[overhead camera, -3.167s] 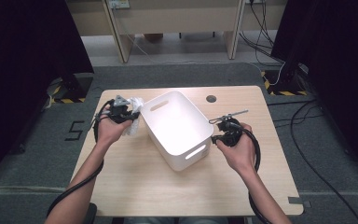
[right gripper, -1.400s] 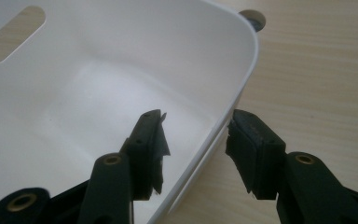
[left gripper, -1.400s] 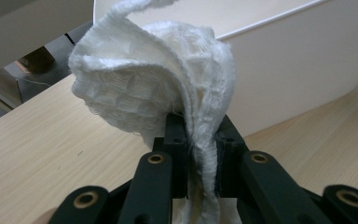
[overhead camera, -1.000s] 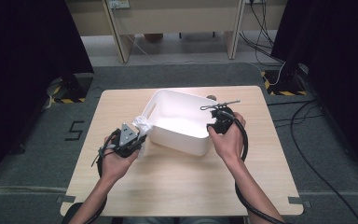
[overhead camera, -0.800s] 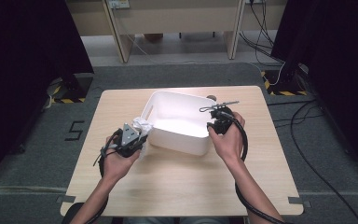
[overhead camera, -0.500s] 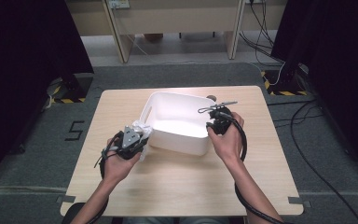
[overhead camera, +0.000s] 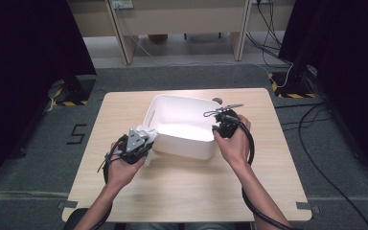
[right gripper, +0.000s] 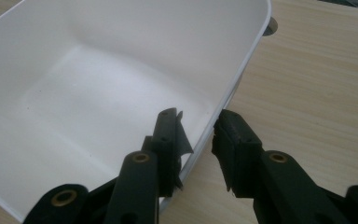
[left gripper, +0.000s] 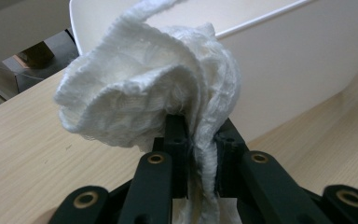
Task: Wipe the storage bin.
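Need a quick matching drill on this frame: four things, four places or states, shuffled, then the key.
1. white cloth
2. white tub
3. right gripper
4. table

A. jaws astride the tub's wall
B. light wood, bears everything
C. pinched in the left gripper
D. empty, mid-table

Pairs: 1-C, 2-D, 3-A, 4-B

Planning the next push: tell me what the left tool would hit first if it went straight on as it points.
Probably the outer wall of the white tub. The left tool, shut on a white cloth, points at it; the gap is hard to judge.
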A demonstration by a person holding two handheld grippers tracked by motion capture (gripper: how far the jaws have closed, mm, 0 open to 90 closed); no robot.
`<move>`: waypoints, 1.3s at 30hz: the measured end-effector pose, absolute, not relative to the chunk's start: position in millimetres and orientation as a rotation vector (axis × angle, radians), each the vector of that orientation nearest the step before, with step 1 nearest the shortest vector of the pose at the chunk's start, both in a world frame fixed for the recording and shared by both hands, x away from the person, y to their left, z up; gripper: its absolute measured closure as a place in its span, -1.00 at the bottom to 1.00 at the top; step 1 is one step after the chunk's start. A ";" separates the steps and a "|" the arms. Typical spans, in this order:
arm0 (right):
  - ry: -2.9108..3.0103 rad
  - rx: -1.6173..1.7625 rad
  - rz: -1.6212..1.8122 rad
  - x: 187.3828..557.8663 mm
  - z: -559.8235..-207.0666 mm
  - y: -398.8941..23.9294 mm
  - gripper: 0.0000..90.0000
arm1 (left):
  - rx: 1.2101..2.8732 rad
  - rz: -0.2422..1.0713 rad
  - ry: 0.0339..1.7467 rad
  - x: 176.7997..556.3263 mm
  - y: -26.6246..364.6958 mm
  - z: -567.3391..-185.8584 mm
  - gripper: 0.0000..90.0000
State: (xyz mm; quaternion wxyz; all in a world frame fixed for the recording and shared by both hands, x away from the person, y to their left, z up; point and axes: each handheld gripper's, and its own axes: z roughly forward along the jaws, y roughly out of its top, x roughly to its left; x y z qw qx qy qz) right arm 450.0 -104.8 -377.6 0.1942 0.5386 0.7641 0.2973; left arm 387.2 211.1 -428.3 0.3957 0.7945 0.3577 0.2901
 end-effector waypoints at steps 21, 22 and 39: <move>2.147 1.505 0.839 450.5 -378.2 -105.6 0.55 | 2.048 0.746 0.875 390.6 205.6 -443.2 0.75; 2.146 1.508 0.839 450.3 -378.2 -105.5 0.55 | 2.042 0.746 0.876 390.6 205.1 -443.9 0.74; 2.142 1.501 0.836 450.4 -378.6 -104.4 0.54 | 2.043 0.730 0.886 394.1 201.4 -449.5 0.74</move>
